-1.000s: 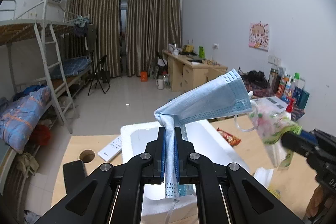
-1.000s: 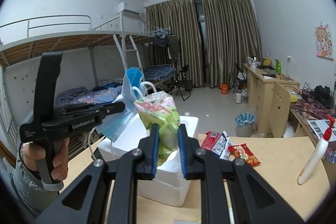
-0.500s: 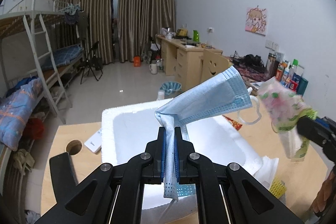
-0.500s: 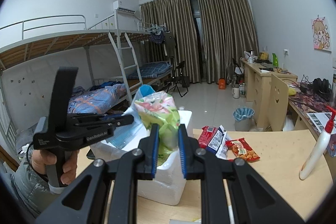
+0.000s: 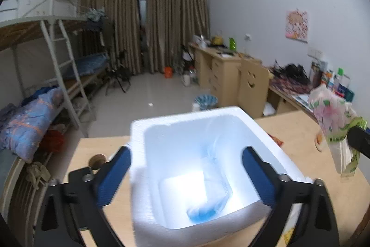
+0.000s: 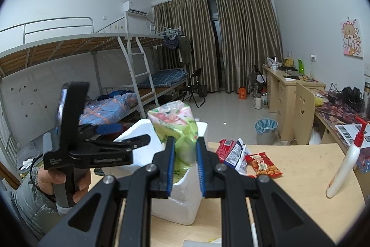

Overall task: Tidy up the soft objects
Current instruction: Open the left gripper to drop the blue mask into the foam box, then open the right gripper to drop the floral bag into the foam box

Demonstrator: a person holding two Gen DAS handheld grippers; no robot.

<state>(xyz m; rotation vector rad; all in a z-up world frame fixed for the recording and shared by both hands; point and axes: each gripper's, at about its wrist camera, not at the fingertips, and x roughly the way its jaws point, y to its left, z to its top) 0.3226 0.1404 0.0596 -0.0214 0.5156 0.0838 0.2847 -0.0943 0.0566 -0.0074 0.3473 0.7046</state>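
Note:
A blue face mask point(image 5: 215, 196) lies at the bottom of the white foam box point(image 5: 185, 117). My left gripper point(image 5: 186, 152) hangs over the box, its jaws opening wide, one blue pad on each side of the opening and nothing gripped between them. My right gripper point(image 6: 185, 142) is shut on a green and pink flowered tissue pack point(image 6: 175, 122), held up above the table to the right of the box. The left wrist view has the same tissue pack point(image 5: 335, 117) at its right edge. In the right wrist view the left gripper point(image 6: 129, 132) sits by the foam box point(image 6: 185, 200).
Snack packets point(image 6: 261, 163) and red and white wrappers point(image 6: 231, 152) lie on the wooden table point(image 6: 300, 177) behind the box. A white pump bottle point(image 6: 346, 163) stands at the right. A hand point(image 6: 48, 179) holds the left gripper. The table has a round hole point(image 5: 97, 160) at the left.
The left gripper's jaws have sprung apart and the mask has dropped into the foam box. The left gripper has come down closer over the box. The right gripper has kept still.

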